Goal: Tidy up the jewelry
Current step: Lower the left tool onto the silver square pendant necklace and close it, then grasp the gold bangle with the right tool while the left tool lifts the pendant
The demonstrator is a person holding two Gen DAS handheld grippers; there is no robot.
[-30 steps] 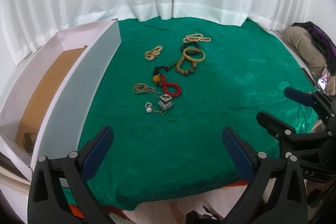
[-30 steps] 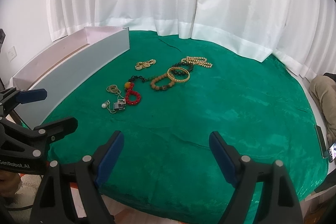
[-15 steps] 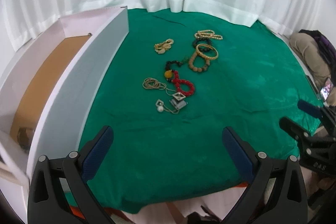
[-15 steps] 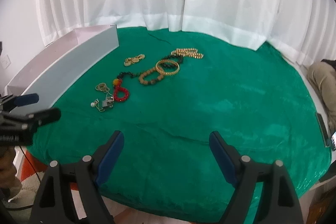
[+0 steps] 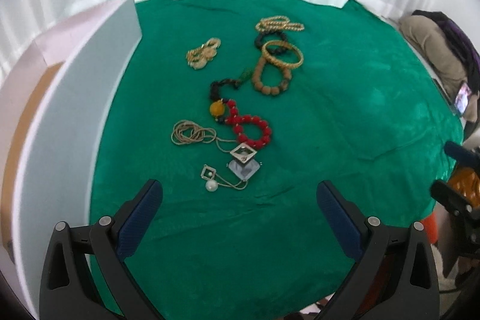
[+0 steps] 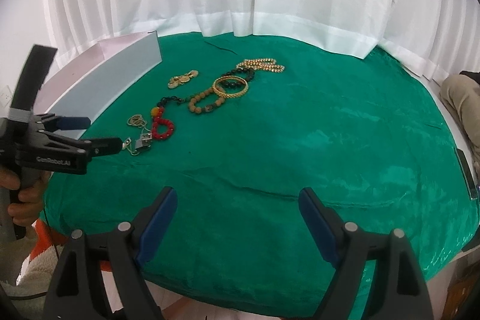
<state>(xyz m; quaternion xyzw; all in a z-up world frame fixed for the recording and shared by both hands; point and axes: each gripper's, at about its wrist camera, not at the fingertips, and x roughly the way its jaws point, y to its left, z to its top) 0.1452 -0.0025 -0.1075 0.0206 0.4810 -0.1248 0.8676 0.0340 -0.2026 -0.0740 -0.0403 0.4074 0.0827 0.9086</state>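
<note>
Just ahead of left hand-held gripper (image 5: pixel 238 197): pearl pendant (image 5: pixel 211 185).

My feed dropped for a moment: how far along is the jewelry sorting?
Barely started. All the visible jewelry lies on the green cloth, none shown in the box: gold bangle, red bead bracelet, pearl necklace. In hand: nothing; left claw open near the pearl necklace, right claw open. Left: everything.

"GenRobot.AI" on left gripper (image 6: pixel 103 135)
</note>
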